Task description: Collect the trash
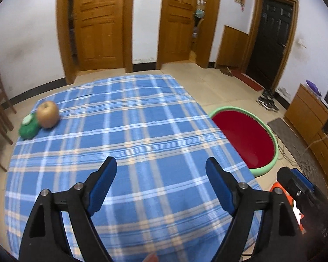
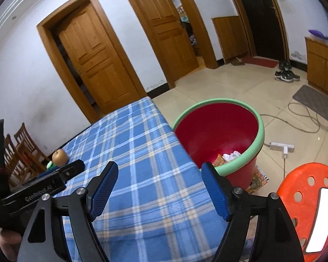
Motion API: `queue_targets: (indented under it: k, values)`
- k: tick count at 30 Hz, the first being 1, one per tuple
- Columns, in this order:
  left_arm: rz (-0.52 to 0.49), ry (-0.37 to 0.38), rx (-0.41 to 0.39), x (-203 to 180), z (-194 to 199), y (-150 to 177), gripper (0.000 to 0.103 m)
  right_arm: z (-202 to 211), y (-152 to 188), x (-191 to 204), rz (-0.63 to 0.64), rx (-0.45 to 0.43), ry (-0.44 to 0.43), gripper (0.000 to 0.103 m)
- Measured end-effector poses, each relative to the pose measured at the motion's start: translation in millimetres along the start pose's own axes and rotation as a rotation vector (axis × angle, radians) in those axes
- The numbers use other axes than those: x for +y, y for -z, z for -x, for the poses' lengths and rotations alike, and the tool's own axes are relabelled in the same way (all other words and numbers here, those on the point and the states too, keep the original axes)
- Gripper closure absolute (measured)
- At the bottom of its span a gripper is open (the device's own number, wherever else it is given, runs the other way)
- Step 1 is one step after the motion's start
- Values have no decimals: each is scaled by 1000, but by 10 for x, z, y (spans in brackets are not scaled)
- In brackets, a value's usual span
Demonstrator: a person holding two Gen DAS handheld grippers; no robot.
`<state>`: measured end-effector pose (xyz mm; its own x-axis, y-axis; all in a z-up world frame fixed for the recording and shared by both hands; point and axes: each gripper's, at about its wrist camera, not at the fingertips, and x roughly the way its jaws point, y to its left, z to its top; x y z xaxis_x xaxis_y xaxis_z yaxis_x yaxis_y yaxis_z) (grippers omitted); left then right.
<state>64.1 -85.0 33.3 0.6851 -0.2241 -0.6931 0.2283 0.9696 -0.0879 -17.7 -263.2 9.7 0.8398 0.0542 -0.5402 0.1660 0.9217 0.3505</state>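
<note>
My left gripper stands open over the near part of the blue plaid tablecloth, with nothing between its blue pads. My right gripper is open too and holds nothing, above the table's right edge. Just right of the table stands a red bin with a green rim; white crumpled paper lies inside it. The bin also shows in the left wrist view. A brown apple and a green lidded item rest at the far left corner of the table.
An orange plastic stool with a phone on it stands at the near right. Wooden chairs are left of the table. A power strip and cables lie on the tiled floor. A wooden cabinet lines the right wall.
</note>
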Motion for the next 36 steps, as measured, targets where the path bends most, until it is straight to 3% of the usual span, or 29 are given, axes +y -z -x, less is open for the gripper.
queue_targets:
  k: [17, 36]
  values:
    - [55, -109, -94, 404, 526, 414, 20, 191, 376, 423, 108, -51, 18, 22]
    - [79, -114, -129, 504, 611, 503, 20, 270, 422, 510, 122, -55, 10, 22]
